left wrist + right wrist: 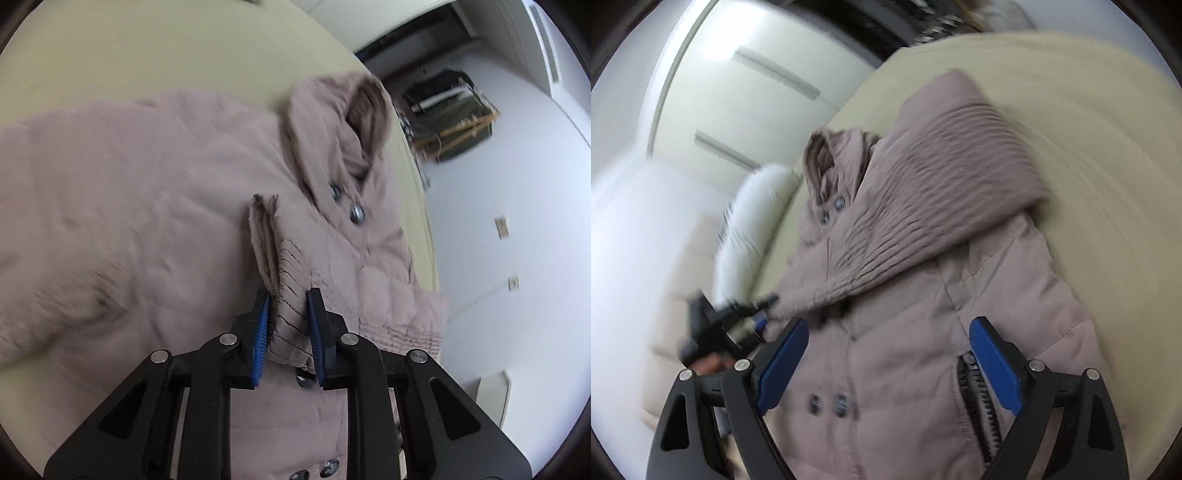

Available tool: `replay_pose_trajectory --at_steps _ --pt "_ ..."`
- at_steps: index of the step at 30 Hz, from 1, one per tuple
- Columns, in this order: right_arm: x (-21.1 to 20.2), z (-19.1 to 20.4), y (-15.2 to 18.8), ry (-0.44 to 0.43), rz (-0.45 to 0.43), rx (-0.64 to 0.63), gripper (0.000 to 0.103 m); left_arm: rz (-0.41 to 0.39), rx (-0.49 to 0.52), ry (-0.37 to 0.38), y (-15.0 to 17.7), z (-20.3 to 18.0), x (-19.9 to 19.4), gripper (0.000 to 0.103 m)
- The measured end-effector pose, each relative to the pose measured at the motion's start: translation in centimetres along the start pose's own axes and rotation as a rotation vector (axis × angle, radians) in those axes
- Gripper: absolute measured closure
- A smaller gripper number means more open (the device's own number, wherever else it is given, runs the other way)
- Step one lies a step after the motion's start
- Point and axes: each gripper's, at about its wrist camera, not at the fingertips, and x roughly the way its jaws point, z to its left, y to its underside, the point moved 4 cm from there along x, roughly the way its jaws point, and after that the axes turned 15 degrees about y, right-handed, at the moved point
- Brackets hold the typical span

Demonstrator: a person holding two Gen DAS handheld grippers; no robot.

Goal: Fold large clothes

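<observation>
A dusty-pink quilted coat (147,192) lies spread on a cream bed (110,48). My left gripper (288,306) is shut on the ribbed sleeve cuff (284,266) and holds it over the coat's buttoned front, below the hood (351,122). In the right wrist view the coat (905,350) lies front up with its ribbed sleeve (923,192) folded across the chest. My right gripper (890,343) is open and empty just above the coat's lower front. The left gripper (738,317) shows there at the sleeve's end.
The bed edge (421,177) runs along the right in the left wrist view, with pale floor and a dark folding rack (450,114) beyond. In the right wrist view a white wardrobe (738,92) stands to the left.
</observation>
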Motion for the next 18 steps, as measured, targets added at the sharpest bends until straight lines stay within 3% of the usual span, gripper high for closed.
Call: replay_pose_trajectory --at_steps 4,6,10,13,18 --pt "2.0 -1.7 -1.5 -0.229 0.064 0.321 0.011 -0.06 -0.04 -0.005 -1.5 1.7 -2.2 0.084" --pt "3.3 -1.4 -2.1 -0.302 0.087 0.409 0.011 -0.077 -0.054 -0.005 -1.8 2.4 -2.7 0.085" --pt "6.2 1.6 -4.0 -0.369 0.127 0.409 0.011 -0.113 -0.078 -0.006 -2.5 3.6 -3.8 0.085" --pt "9.3 1.9 -5.8 -0.375 0.154 0.482 0.011 -0.137 -0.081 -0.01 -3.1 4.2 -5.0 0.085" --pt "11.7 0.1 -10.6 -0.381 0.066 0.6 0.011 -0.15 -0.067 -0.029 -3.3 4.8 -5.8 0.085"
